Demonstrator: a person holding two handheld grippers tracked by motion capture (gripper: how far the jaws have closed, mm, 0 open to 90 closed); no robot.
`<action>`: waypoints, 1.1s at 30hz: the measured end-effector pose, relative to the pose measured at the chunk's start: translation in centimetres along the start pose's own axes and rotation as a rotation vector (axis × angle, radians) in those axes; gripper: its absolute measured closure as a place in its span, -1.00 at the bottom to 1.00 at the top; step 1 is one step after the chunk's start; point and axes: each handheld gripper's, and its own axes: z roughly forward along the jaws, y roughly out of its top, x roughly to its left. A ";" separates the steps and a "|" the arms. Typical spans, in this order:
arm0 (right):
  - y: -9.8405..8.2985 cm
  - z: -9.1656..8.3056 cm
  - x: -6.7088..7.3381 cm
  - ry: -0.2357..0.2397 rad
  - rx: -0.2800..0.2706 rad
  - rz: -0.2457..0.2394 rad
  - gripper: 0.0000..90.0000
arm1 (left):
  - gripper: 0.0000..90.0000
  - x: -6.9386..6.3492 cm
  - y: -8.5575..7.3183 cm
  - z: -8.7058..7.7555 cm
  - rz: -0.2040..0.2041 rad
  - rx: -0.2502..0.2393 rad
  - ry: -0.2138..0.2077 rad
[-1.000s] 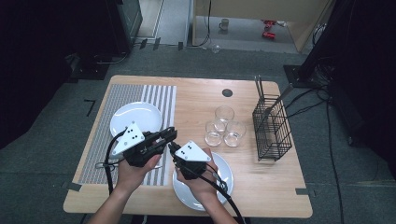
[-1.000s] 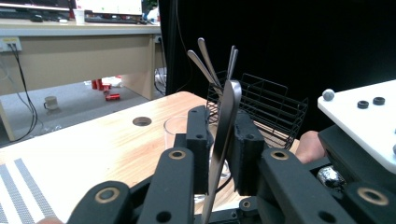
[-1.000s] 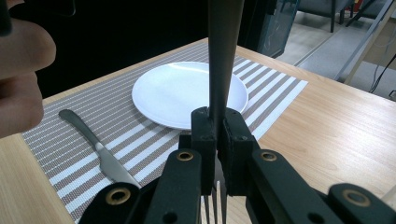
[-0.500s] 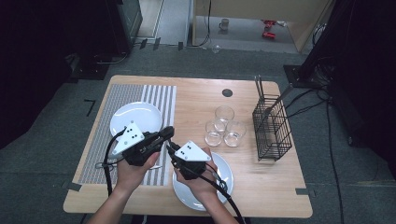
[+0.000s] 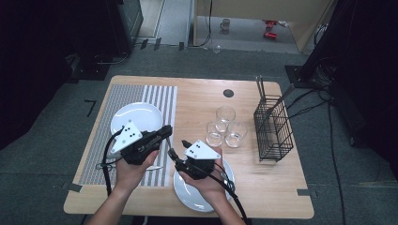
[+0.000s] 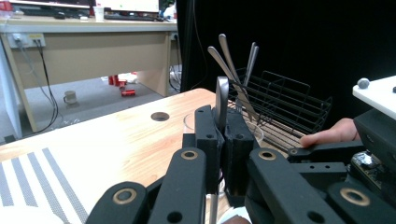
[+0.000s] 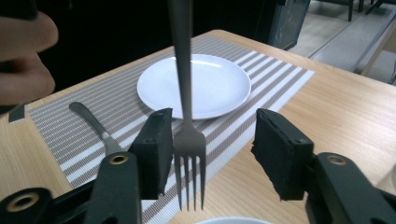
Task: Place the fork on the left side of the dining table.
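Both tongs sit close together over the near half of the table (image 5: 263, 187), tips nearly meeting. Left gripper (image 6: 223, 140) has its pads pressed tight on the handle of a fork (image 7: 189, 140); in the left gripper view the handle end pokes up just above the closed pads. Fork runs from there toward the right gripper (image 7: 210, 154), w/ the tines hanging down btwn that one's pads. Right gripper's jaws have just been opening: they stand spread now, fork in the gap, left pad (image 7: 156, 149) very near or brushing the fork's neck, right pad well clear of it. So fork is carried by the left gripper alone, held above the table edge of the striped mat (image 5: 159, 101), not lying on anything. In the high view the left gripper (image 5: 165, 133) points right and away from the person, the right gripper (image 5: 176, 149) points left, both hands under them. Behind the fork in the right gripper view: white plate (image 7: 215, 84) on the mat, and a 2nd utensil (image 7: 93, 123) lying flat on the mat beside it, can't tell which kind. Another white plate (image 5: 185, 199) sits under the right hand. Farther off, three glasses (image 5: 225, 129) in a cluster and a black wire basket (image 5: 274, 133) w/ cutlery handles sticking up.
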 end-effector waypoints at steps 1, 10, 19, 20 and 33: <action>-0.1 -0.1 -0.1 -0.004 0.005 0.000 -0.02 | 0.96 0.1 0.0 0.0 -0.002 -0.002 0.001; -0.9 -0.8 -1.1 -0.023 0.025 0.000 -0.25 | 0.96 0.7 -0.1 -0.2 -0.011 0.000 0.021; -1.8 -1.7 -2.5 -0.061 0.053 0.021 -0.47 | 0.96 1.3 -0.3 -0.3 -0.022 0.000 0.042; -1.9 -1.9 -2.7 -0.068 0.056 0.027 -0.51 | 0.96 1.4 -0.3 -0.3 -0.023 0.000 0.042; -3.2 -3.0 -5.0 -0.122 0.094 0.070 -0.84 | 0.96 1.9 -0.3 -0.5 -0.039 -0.001 0.061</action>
